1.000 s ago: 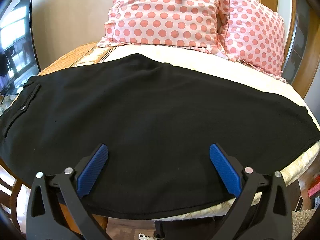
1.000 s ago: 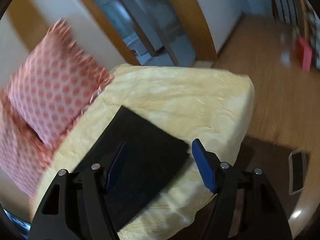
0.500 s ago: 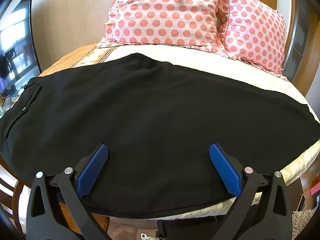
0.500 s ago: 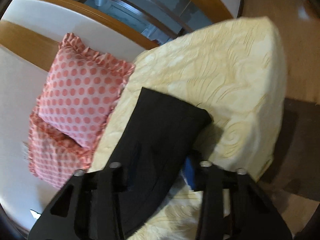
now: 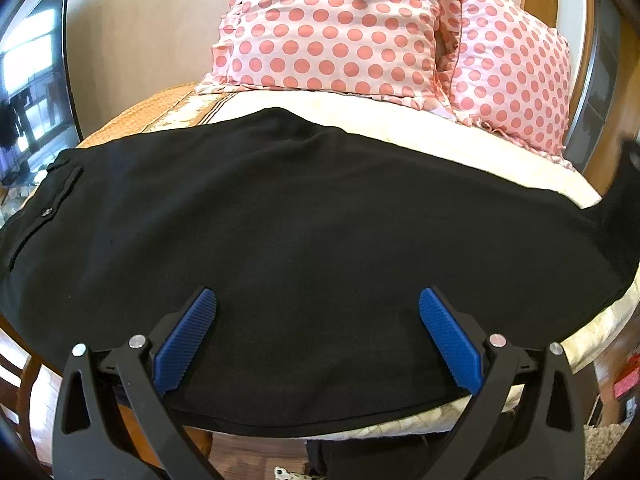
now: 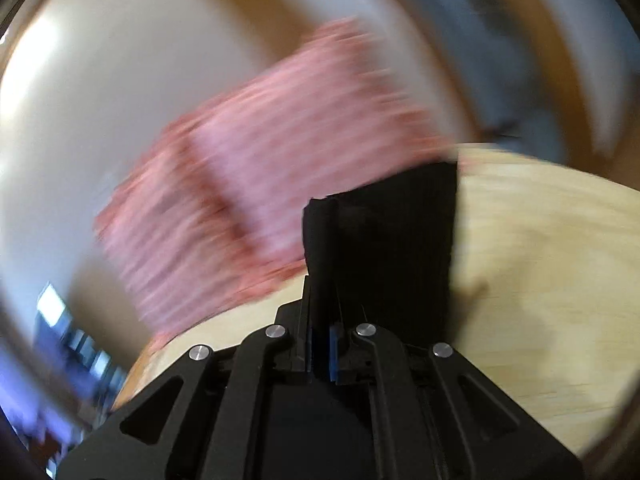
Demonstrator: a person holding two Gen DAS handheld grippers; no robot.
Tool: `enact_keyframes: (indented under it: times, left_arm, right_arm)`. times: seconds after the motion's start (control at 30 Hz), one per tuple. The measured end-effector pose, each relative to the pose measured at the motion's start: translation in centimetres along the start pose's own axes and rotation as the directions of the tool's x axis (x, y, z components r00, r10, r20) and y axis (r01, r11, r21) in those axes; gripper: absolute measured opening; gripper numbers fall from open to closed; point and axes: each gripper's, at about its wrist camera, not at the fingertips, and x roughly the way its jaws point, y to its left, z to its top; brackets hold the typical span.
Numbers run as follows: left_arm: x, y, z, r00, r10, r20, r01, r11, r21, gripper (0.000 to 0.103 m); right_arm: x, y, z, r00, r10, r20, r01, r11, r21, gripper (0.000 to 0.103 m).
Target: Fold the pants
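Black pants (image 5: pixel 304 216) lie flat across the cream bed, waistband with a buttoned pocket at the left, legs running right. My left gripper (image 5: pixel 318 320) is open, hovering over the pants' near edge, its blue pads (image 5: pixel 186 340) wide apart. My right gripper (image 6: pixel 322 344) is shut on the leg end of the pants (image 6: pixel 384 240) and holds it lifted off the bed. That raised end also shows at the far right of the left wrist view (image 5: pixel 624 200). The right wrist view is motion-blurred.
Two pink polka-dot pillows (image 5: pixel 336 28) stand against the wall at the head of the bed. The cream bedspread (image 6: pixel 540 264) spreads to the right. A window (image 5: pixel 28 92) is at the left. Wooden floor (image 5: pixel 248 452) lies below the bed's near edge.
My right gripper closed on the leg end of the pants and lifted it, swinging fast. The left gripper has stayed open in place.
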Motion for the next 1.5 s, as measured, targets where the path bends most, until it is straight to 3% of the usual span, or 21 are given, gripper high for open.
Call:
enact_keyframes:
  times: [0.03,0.1,0.17,0.27,0.3,0.33,0.4,0.5,0.53,0.63,0.7,0.8,0.9,1.0,1.1,1.13,1.23,1.3,1.33,1.4,1.5]
  left_arm:
    - [-0.2,0.2,0.1,1.000,-0.024,0.001,0.024,1.000,-0.018,0.101]
    - [-1.3,1.0,0.3,0.996,-0.089,0.030,0.091,0.993,-0.073,0.101]
    - [-2.6,1.8,0.4,0.993,-0.090,0.078,0.098,0.990,-0.103,0.101]
    - [-4.9,4.2,0.7,0.988,-0.031,0.148,0.055,0.985,-0.162,0.101]
    - [-5.4,5.2,0.8,0.987,-0.009,0.161,0.040,0.981,-0.190,0.101]
    - [-6.1,6.7,0.7,0.985,0.026,0.173,0.015,0.972,-0.233,0.101]
    - [-7.1,9.5,0.4,0.978,0.099,0.186,-0.036,0.949,-0.315,0.101]
    - [-8.1,12.6,-0.2,0.964,0.180,0.194,-0.086,0.907,-0.412,0.101]
    - [-8.6,13.9,-0.6,0.958,0.213,0.193,-0.105,0.885,-0.454,0.101]
    - [-9.3,16.4,-1.2,0.943,0.282,0.177,-0.147,0.829,-0.540,0.101]
    - [-9.9,17.9,-1.8,0.935,0.312,0.170,-0.157,0.792,-0.590,0.101]
    - [-10.5,19.5,-2.6,0.927,0.343,0.154,-0.176,0.757,-0.629,0.101]
    - [-10.4,20.4,-3.3,0.931,0.340,0.129,-0.180,0.737,-0.651,0.101]
    - [-10.0,20.9,-3.7,0.943,0.313,0.115,-0.162,0.731,-0.663,0.101]
    - [-9.6,21.3,-3.8,0.952,0.291,0.098,-0.155,0.729,-0.666,0.101]
    - [-9.4,21.3,-3.9,0.954,0.284,0.094,-0.151,0.727,-0.670,0.101]
    - [-8.9,21.5,-4.0,0.965,0.247,0.089,-0.120,0.717,-0.687,0.101]
    - [-8.6,21.7,-4.1,0.970,0.227,0.086,-0.105,0.712,-0.694,0.101]
    - [-8.4,21.9,-4.2,0.974,0.213,0.082,-0.096,0.710,-0.698,0.101]
    - [-7.9,22.1,-4.1,0.979,0.188,0.076,-0.080,0.703,-0.707,0.101]
    - [-7.3,23.0,-4.1,0.986,0.148,0.077,-0.044,0.676,-0.735,0.101]
  right_arm:
    - [2.0,3.5,-1.3,0.993,0.097,-0.064,-0.101,0.993,-0.058,0.006]
    - [5.0,8.2,-4.4,0.959,0.202,-0.197,-0.229,0.965,-0.130,0.006]
    - [8.3,12.6,-9.7,0.892,0.250,-0.377,-0.338,0.922,-0.187,0.006]
    - [11.8,14.5,-15.9,0.801,0.209,-0.561,-0.363,0.915,-0.177,0.006]
    - [12.4,14.5,-17.0,0.780,0.209,-0.589,-0.362,0.919,-0.154,0.006]
    - [12.8,14.7,-17.7,0.773,0.203,-0.601,-0.354,0.925,-0.142,0.006]
    - [12.8,15.1,-17.2,0.788,0.215,-0.577,-0.352,0.926,-0.135,0.006]
    - [12.0,16.0,-15.2,0.826,0.279,-0.490,-0.374,0.921,-0.106,0.006]
    - [11.9,16.5,-15.1,0.826,0.295,-0.481,-0.392,0.913,-0.112,0.006]
    - [12.5,18.2,-17.7,0.778,0.286,-0.559,-0.437,0.886,-0.155,0.006]
    - [12.6,18.4,-18.3,0.775,0.277,-0.568,-0.437,0.884,-0.165,0.006]
    - [12.6,18.5,-18.3,0.780,0.280,-0.560,-0.434,0.886,-0.161,0.006]
    - [12.6,18.8,-19.1,0.786,0.257,-0.563,-0.431,0.880,-0.200,0.007]
    - [11.8,19.4,-21.1,0.746,0.221,-0.628,-0.462,0.851,-0.249,0.019]
    - [11.0,20.3,-21.5,0.712,0.260,-0.652,-0.533,0.804,-0.262,0.053]
    - [10.8,20.8,-21.4,0.697,0.278,-0.661,-0.559,0.789,-0.256,0.055]
    - [10.5,21.1,-20.4,0.721,0.331,-0.609,-0.564,0.791,-0.239,0.055]
    - [11.2,21.1,-20.5,0.747,0.296,-0.596,-0.529,0.808,-0.261,0.055]
    - [12.1,21.1,-21.5,0.732,0.246,-0.635,-0.514,0.811,-0.278,0.055]
    - [11.4,21.2,-22.3,0.742,0.239,-0.626,-0.528,0.784,-0.326,0.061]
    - [10.7,21.7,-22.5,0.740,0.230,-0.633,-0.542,0.760,-0.358,0.066]
